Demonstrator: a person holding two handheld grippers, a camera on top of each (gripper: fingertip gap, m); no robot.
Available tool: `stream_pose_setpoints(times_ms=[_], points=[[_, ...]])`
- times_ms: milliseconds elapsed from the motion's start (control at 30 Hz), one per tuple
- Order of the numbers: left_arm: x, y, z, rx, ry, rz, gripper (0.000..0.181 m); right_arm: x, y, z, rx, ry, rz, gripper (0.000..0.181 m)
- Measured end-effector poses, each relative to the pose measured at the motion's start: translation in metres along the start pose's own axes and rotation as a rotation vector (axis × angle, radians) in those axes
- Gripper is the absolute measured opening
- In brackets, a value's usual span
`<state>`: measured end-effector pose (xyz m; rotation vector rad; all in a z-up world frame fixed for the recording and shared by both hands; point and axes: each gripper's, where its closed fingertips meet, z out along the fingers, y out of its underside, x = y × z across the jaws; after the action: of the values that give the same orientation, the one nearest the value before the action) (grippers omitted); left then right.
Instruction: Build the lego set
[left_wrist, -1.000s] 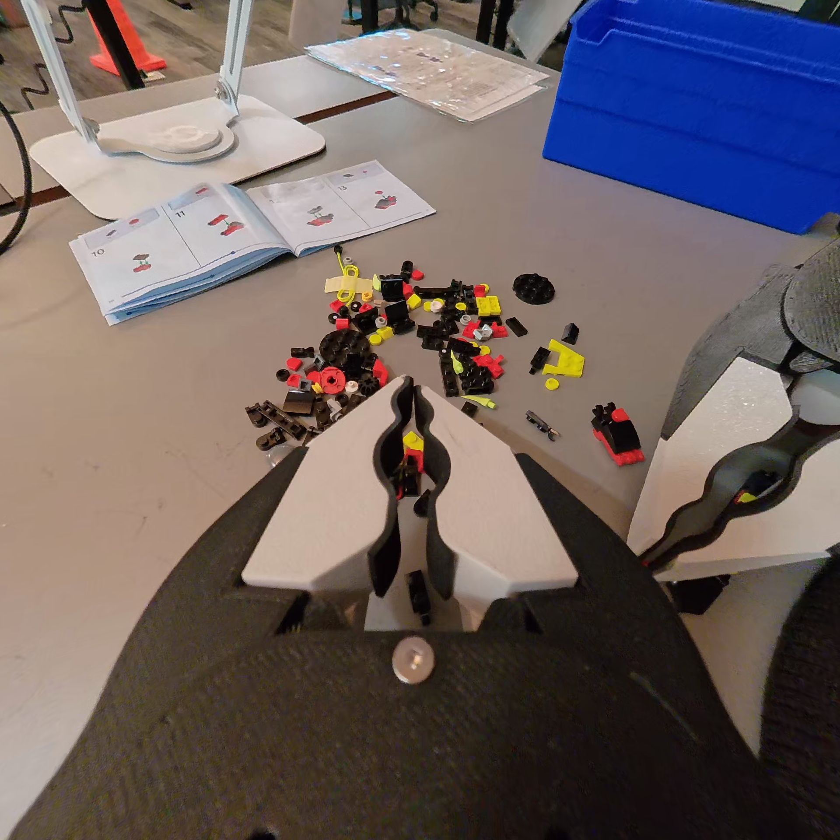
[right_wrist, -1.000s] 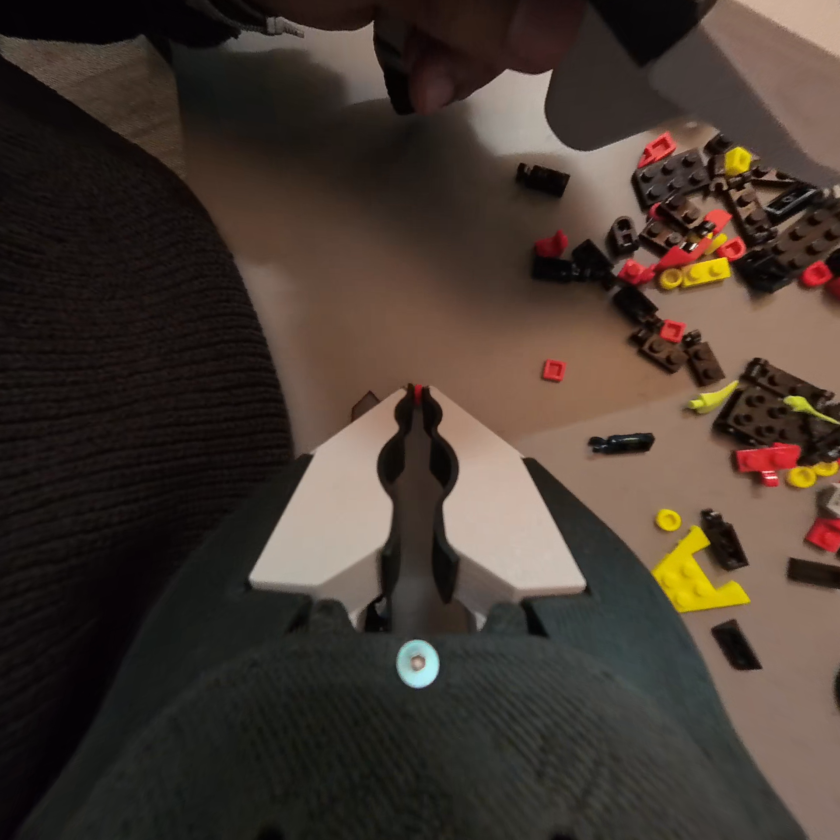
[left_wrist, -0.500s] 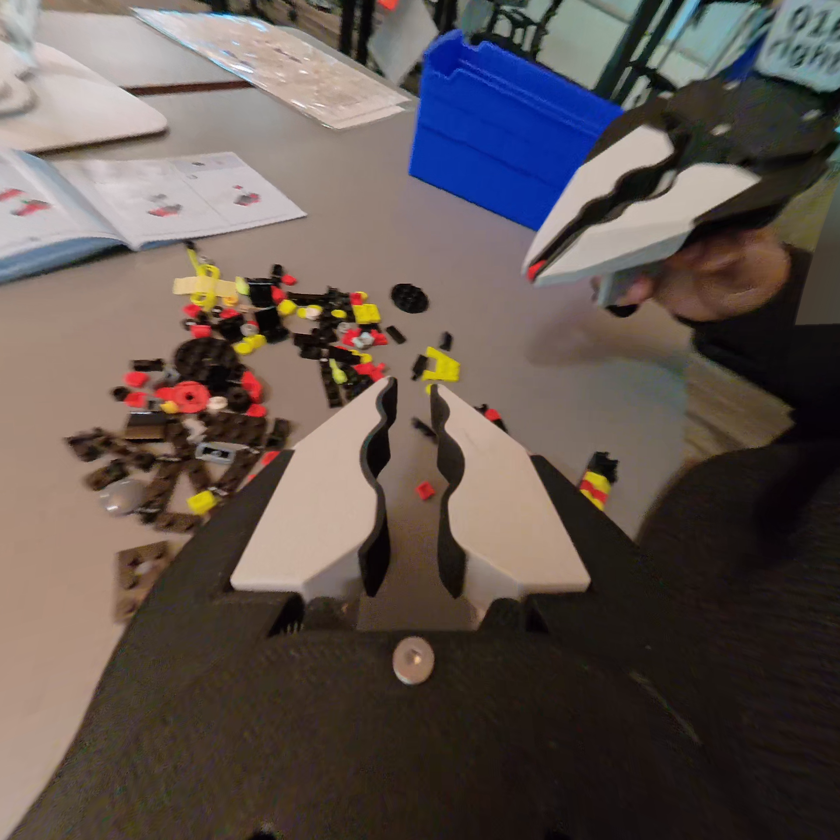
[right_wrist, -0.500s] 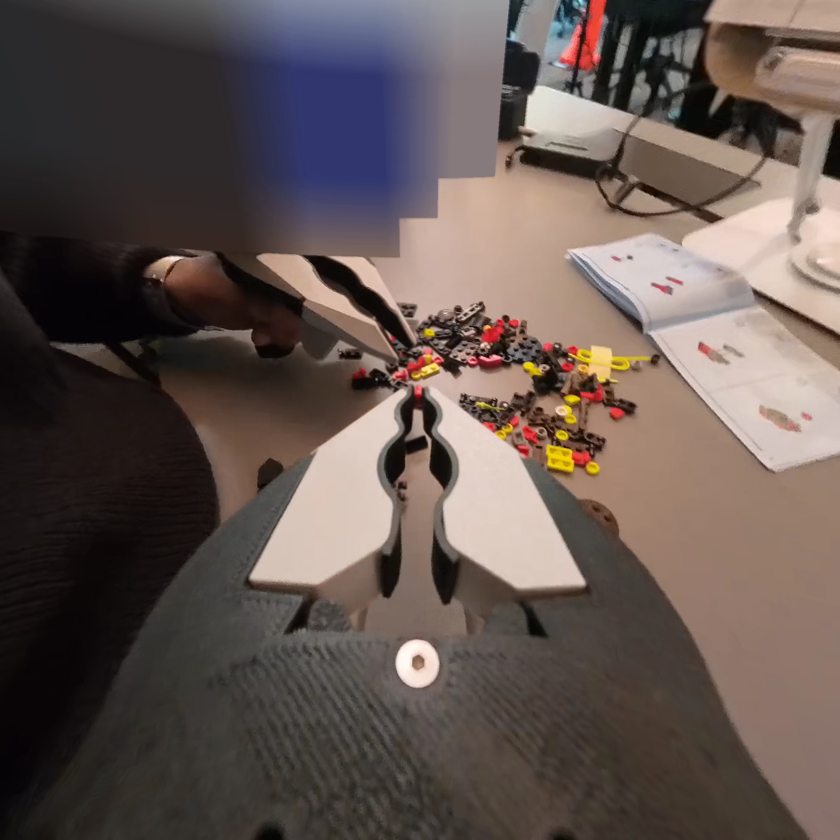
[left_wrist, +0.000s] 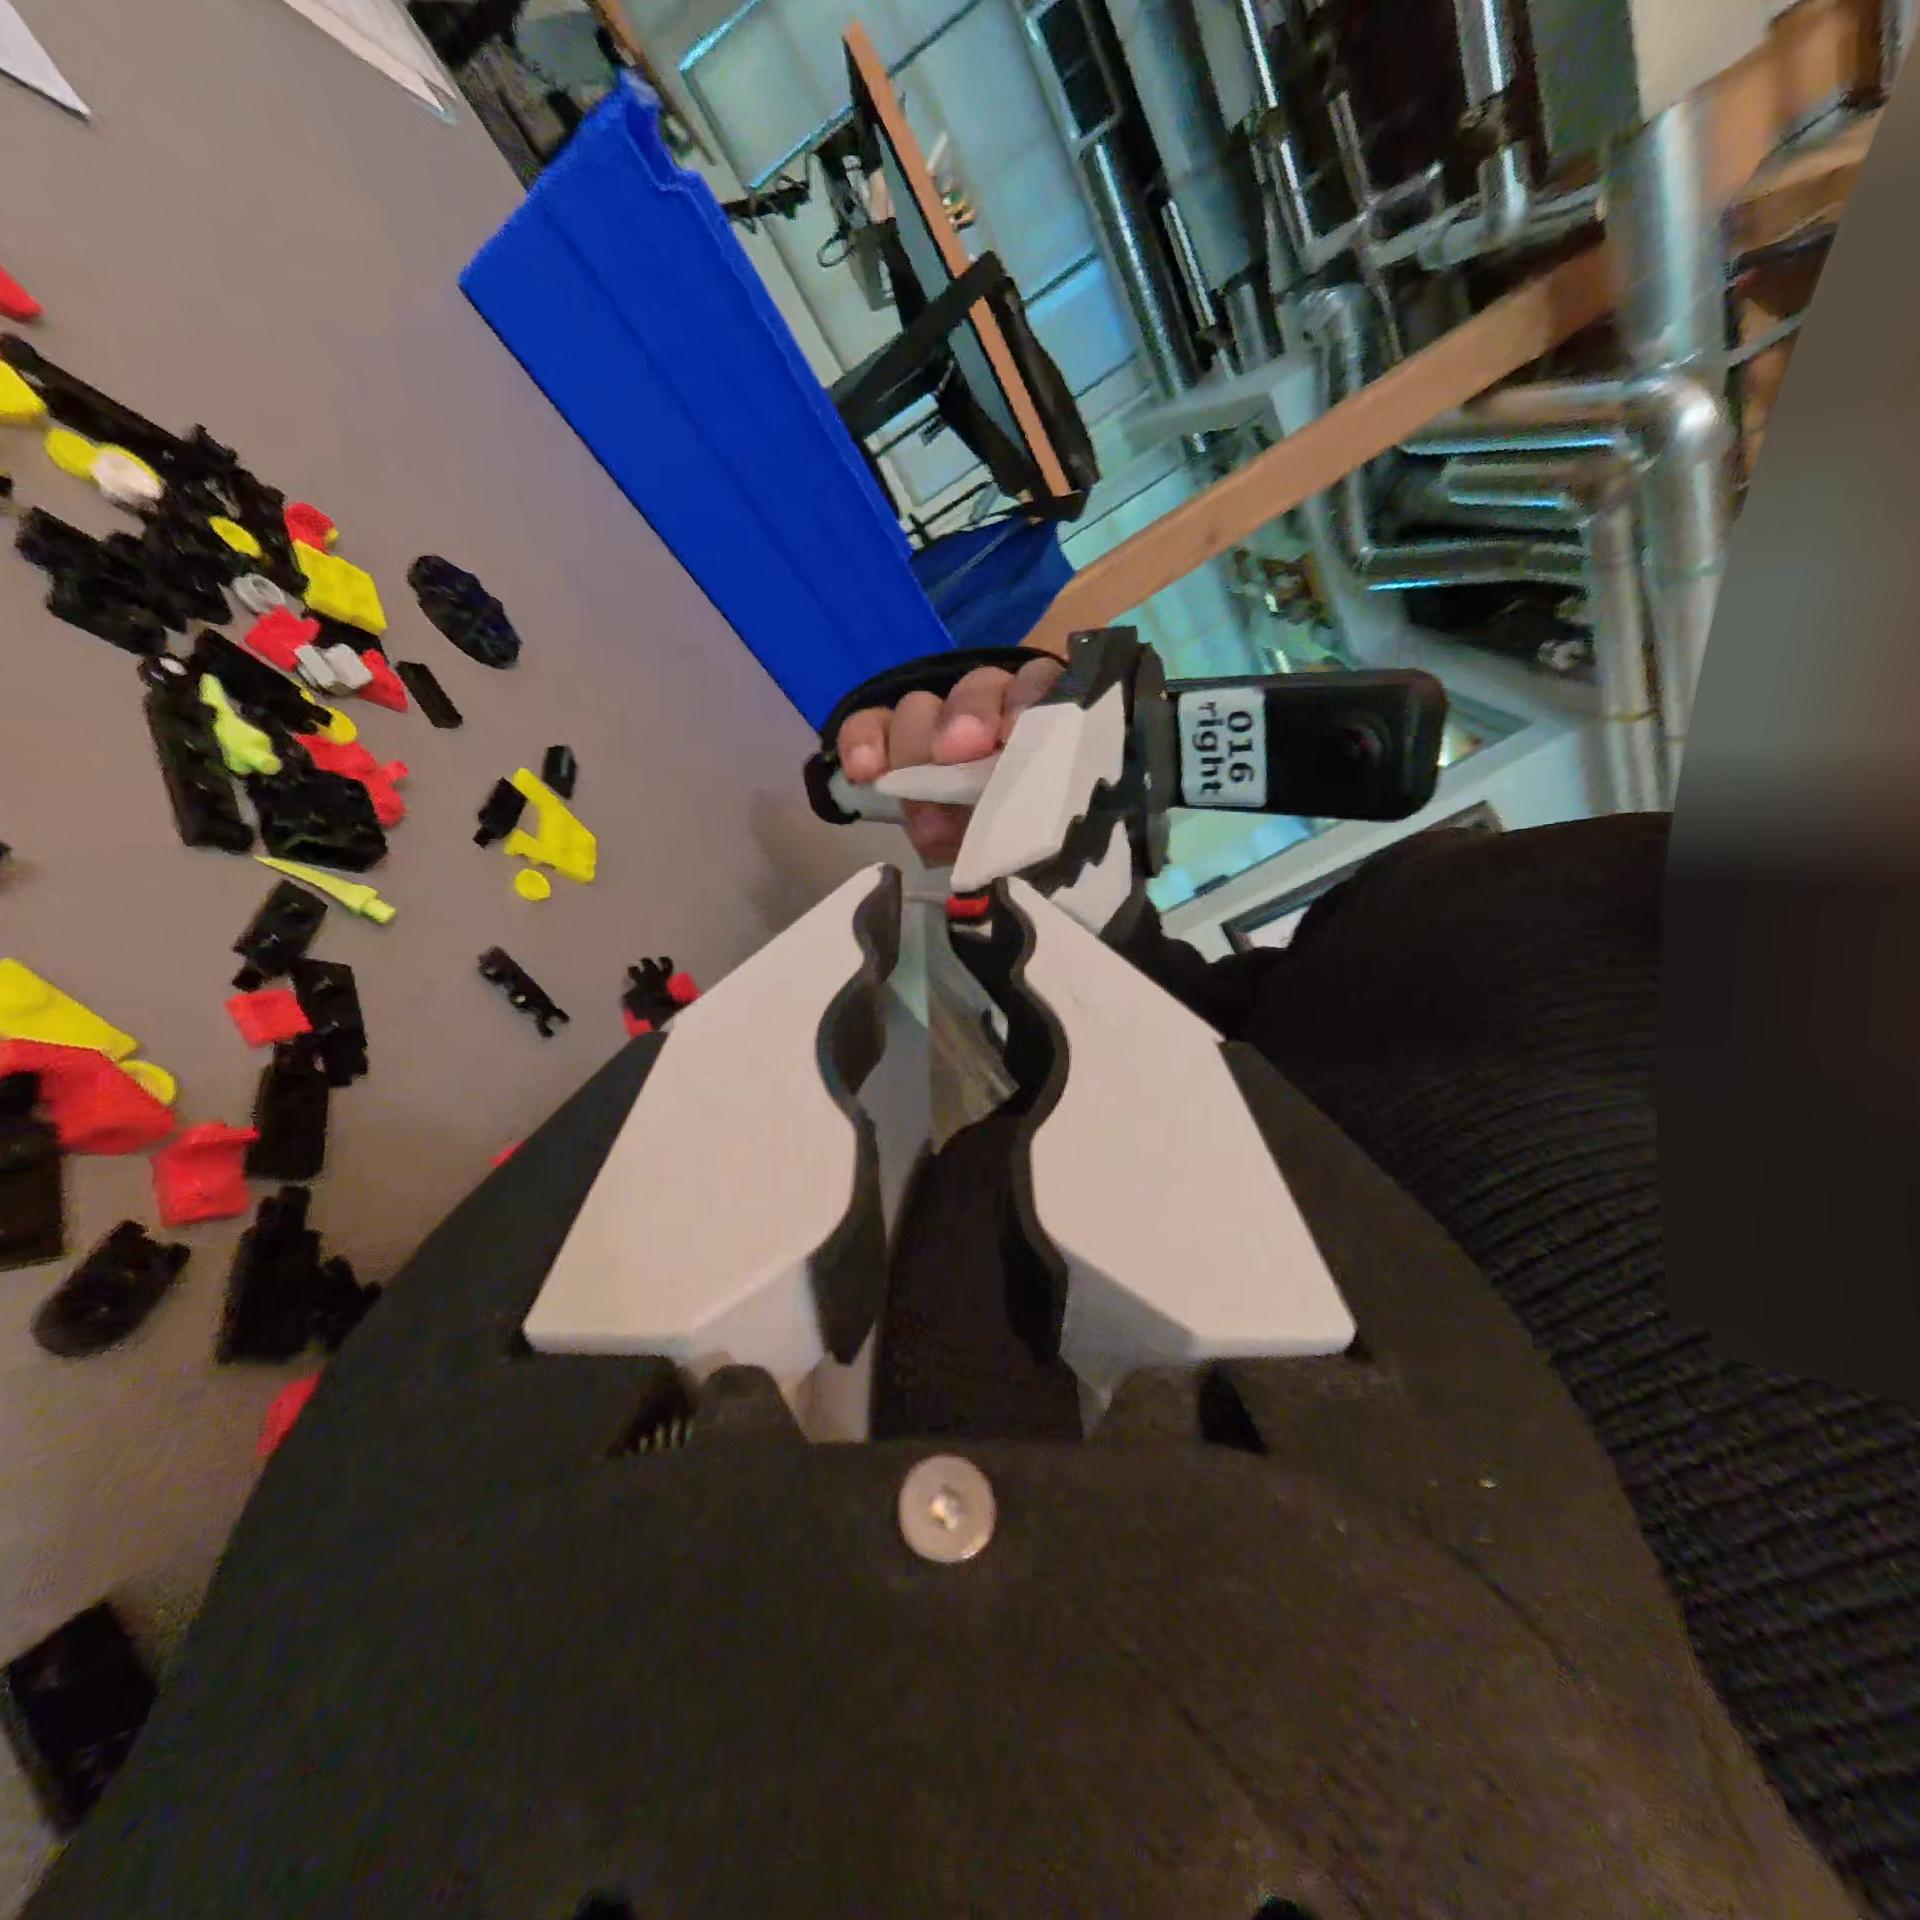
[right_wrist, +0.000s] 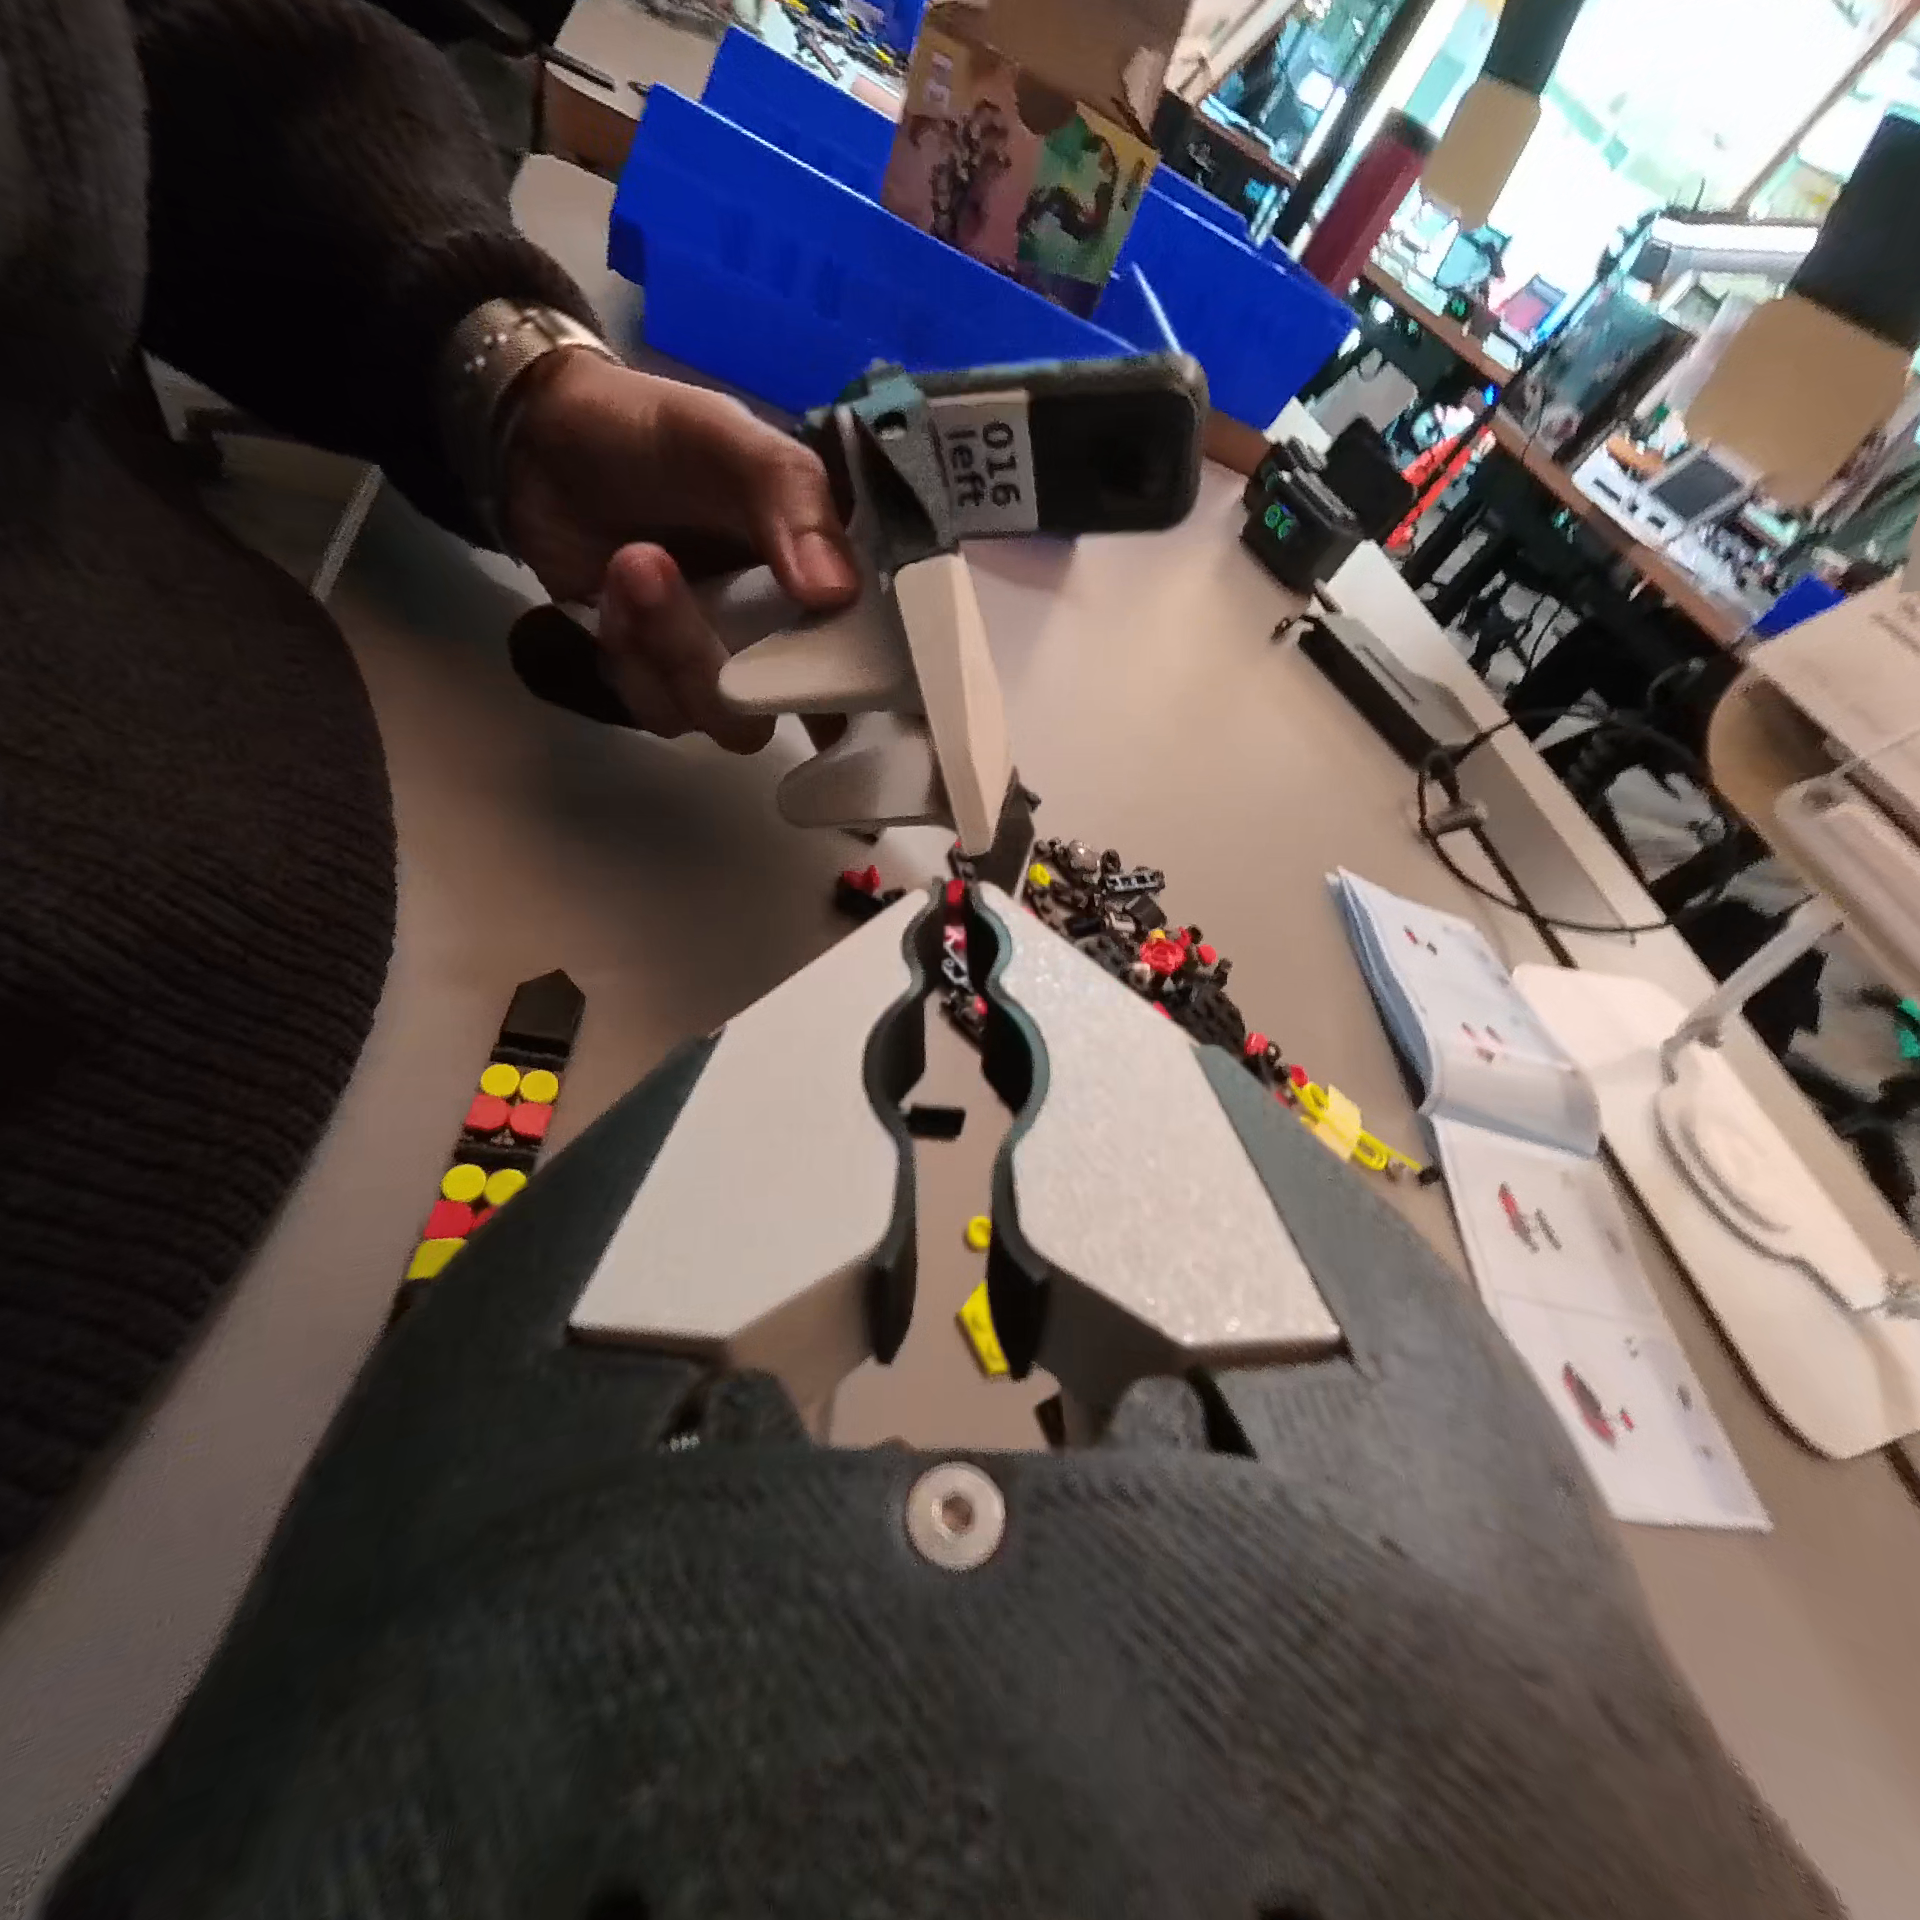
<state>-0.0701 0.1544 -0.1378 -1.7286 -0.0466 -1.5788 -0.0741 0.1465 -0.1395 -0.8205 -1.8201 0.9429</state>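
Observation:
My left gripper (left_wrist: 948, 894) is open by a narrow gap and empty, raised above the grey table (left_wrist: 582, 790). My right gripper (right_wrist: 951, 896) is shut on a small red piece (right_wrist: 952, 891). Its tip and the red piece (left_wrist: 966, 906) sit between my left fingertips in the left wrist view. The left gripper (right_wrist: 982, 847) points down at my right tip in the right wrist view. A built black, yellow and red strip (right_wrist: 499, 1132) lies on the table near the person's body. The pile of loose black, red and yellow pieces (left_wrist: 260, 675) lies to the left.
Blue bins (right_wrist: 831, 270) stand at the back of the table. An open instruction booklet (right_wrist: 1507, 1143) and a white lamp base (right_wrist: 1714, 1143) lie to the right. A small black and red sub-build (left_wrist: 655, 992) sits near the table edge. The person's dark sleeve (right_wrist: 156, 831) is close. The tips of both grippers are at nearly the same place.
Both grippers have lifted off the table and turned toward each other, so their tips now meet. The right keeps the red piece. The left, open since half a second ago, stays open.

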Motion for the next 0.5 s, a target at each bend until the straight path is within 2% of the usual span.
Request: stream_pose_setpoints(times_ms=[200,500], points=[[0.009,0.010,0.003,-0.059,0.062,-0.024,0.011,-0.005,-0.003,0.003,0.024,-0.023,-0.007,0.001],[0.015,0.011,0.001,-0.076,0.136,-0.081,0.007,-0.006,-0.011,-0.001,0.077,-0.044,0.017,0.001]])
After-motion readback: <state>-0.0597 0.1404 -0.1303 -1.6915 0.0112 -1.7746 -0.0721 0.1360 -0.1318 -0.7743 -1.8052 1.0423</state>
